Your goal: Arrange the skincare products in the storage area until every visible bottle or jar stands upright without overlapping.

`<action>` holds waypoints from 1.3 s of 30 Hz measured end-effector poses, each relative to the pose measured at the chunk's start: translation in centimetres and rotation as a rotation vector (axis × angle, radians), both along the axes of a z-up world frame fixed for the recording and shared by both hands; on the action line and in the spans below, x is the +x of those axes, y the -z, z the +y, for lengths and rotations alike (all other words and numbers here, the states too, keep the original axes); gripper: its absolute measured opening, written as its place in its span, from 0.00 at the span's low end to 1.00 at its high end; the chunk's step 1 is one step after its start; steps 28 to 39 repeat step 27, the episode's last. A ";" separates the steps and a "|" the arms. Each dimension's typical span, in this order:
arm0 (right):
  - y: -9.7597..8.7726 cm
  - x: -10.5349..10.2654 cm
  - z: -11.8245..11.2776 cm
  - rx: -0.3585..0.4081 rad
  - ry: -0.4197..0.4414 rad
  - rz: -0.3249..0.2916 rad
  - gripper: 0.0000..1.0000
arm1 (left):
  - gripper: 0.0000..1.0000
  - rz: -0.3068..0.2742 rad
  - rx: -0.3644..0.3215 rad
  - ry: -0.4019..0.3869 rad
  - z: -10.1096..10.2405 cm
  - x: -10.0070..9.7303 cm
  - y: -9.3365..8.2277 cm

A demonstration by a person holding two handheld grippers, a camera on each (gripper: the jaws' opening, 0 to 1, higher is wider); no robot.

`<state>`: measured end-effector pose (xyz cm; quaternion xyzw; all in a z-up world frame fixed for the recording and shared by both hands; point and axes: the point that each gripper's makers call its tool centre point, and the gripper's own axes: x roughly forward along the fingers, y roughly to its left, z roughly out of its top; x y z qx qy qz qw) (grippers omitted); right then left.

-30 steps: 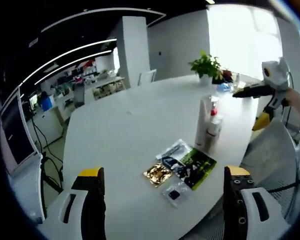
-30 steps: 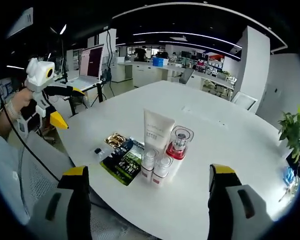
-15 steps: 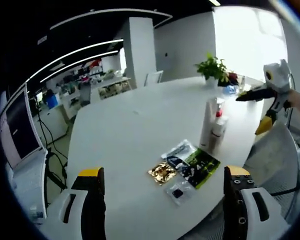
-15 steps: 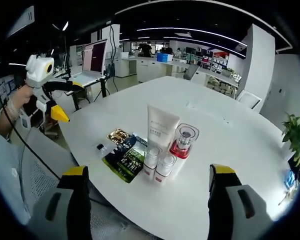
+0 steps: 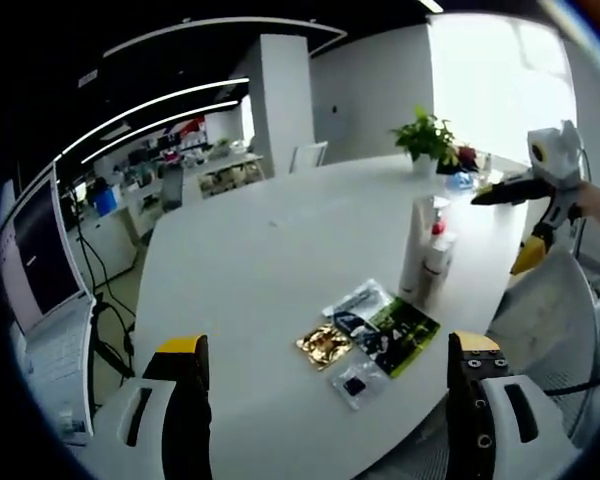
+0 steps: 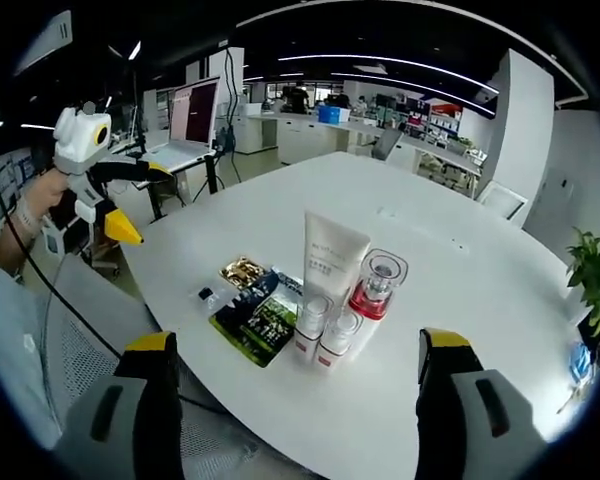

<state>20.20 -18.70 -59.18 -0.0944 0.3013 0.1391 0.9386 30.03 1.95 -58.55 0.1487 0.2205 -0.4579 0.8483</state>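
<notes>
Right now your left gripper [image 5: 325, 395] and right gripper [image 6: 295, 395] both hover off table [image 6: 460, 300] edge, jaws spread wide, nothing between them. White tube [image 6: 330, 262], red-based clear-cap bottle [image 6: 373, 288] and two small white bottles [image 6: 324, 332] stand upright, clustered tight on table. Flat sachets [image 6: 257, 312] lie just beside them, toward your left gripper.

Print on the white tube [image 6: 332, 258] and the dark-green sachet [image 6: 263, 322] was too small to read; the two small bottles [image 6: 323, 335] partly hid the red-based jar [image 6: 374, 288].
</notes>
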 end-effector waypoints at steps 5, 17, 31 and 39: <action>0.0 0.0 0.1 0.004 0.001 -0.004 1.00 | 0.97 0.001 0.003 0.001 0.0 -0.2 0.0; -0.1 -0.3 -0.3 0.011 0.014 -0.009 1.00 | 0.97 0.004 0.006 0.006 -0.3 -0.4 0.1; -0.1 -0.3 -0.1 0.008 0.007 -0.011 1.00 | 0.97 0.014 0.011 0.017 -0.4 -0.7 0.3; -0.1 -0.3 -0.1 0.008 0.007 -0.011 1.00 | 0.97 0.014 0.011 0.017 -0.4 -0.7 0.3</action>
